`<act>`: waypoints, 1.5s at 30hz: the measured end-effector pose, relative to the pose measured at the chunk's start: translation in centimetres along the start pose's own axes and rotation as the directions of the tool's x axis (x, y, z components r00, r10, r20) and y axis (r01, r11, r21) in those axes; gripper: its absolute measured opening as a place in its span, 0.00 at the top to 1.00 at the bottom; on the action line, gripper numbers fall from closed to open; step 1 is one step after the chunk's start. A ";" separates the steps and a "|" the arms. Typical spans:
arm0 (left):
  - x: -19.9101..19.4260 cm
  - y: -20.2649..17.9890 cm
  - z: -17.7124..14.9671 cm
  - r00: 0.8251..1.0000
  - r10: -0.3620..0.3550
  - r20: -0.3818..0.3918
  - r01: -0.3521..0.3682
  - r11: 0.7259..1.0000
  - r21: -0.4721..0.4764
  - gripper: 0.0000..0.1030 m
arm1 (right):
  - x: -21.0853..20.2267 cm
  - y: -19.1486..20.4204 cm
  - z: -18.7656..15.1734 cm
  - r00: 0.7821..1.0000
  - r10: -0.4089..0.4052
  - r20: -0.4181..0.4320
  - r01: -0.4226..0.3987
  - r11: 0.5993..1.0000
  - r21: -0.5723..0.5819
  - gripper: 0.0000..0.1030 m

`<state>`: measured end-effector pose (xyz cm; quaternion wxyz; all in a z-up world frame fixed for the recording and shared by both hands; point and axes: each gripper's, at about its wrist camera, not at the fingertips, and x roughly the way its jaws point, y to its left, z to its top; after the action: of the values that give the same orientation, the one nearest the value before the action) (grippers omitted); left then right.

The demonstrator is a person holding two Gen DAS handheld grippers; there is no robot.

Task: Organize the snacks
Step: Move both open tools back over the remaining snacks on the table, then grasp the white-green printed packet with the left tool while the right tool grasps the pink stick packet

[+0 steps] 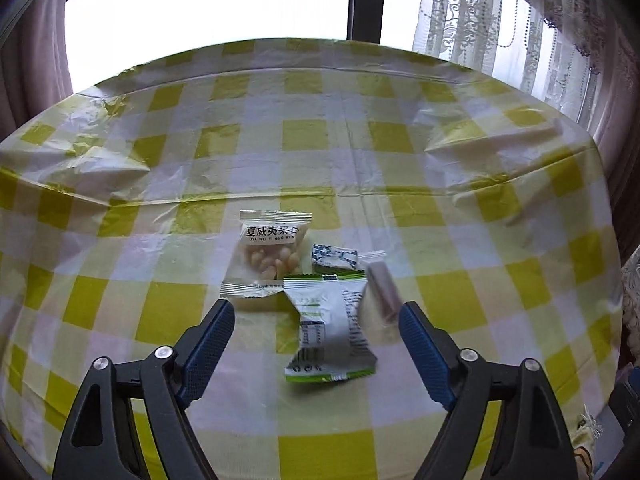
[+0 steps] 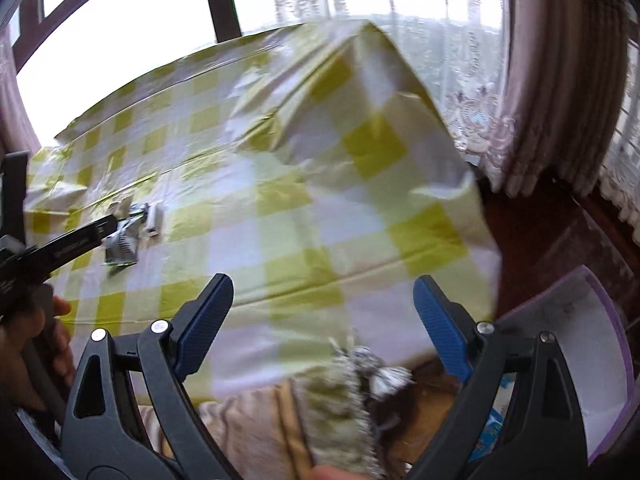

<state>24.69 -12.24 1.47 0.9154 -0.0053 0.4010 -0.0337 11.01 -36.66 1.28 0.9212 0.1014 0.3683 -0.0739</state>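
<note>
Surface [image 1: 304, 136] first: a wide top under a yellow-and-white checked plastic cloth, creased in ridges, with the snacks bunched near its middle, just ahead of my left tool [image 1: 316, 316]. That tool has its jaws apart with nothing between the pads, and the green-and-white packet [image 1: 332, 332] lies flat right under the gap, so I judge it the one to take. To do that well I would come down square over its crinkled middle, close across the narrow width, and keep the pads off the slippery cloth so no fold comes up with it. My right tool [image 2: 324, 312] is also spread and empty, out past the surface's corner, well away from the pile. Next in size is the clear-fronted nut packet [image 1: 268, 256], pale kernels showing under a printed label, touching the green one's top edge. Smaller are a blue-and-white patterned packet [image 1: 334, 258] behind and a slim, motion-blurred wrapper [image 1: 380, 288], possibly a bar, beside the right pad.
</note>
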 end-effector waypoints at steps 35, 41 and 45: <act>1.5 4.1 -2.8 0.998 -0.043 -0.054 0.039 0.997 -0.067 0.62 | 8.1 13.0 3.6 0.995 0.098 0.008 -0.095 0.978 -0.184 0.10; 0.6 6.3 -3.7 0.997 -0.062 -0.034 0.057 0.988 -0.143 0.61 | 9.7 16.0 3.8 0.995 0.101 0.026 -0.090 0.960 -0.266 0.11; 0.4 7.4 -3.9 0.998 -0.069 -0.007 0.066 0.978 -0.200 0.46 | 10.9 17.2 3.8 0.995 0.097 0.008 -0.091 0.954 -0.285 0.15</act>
<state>22.48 -4.77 -1.74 0.9057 -0.1104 0.4085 -0.0243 25.00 -21.55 -1.34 0.9326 -0.0153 0.3598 0.0226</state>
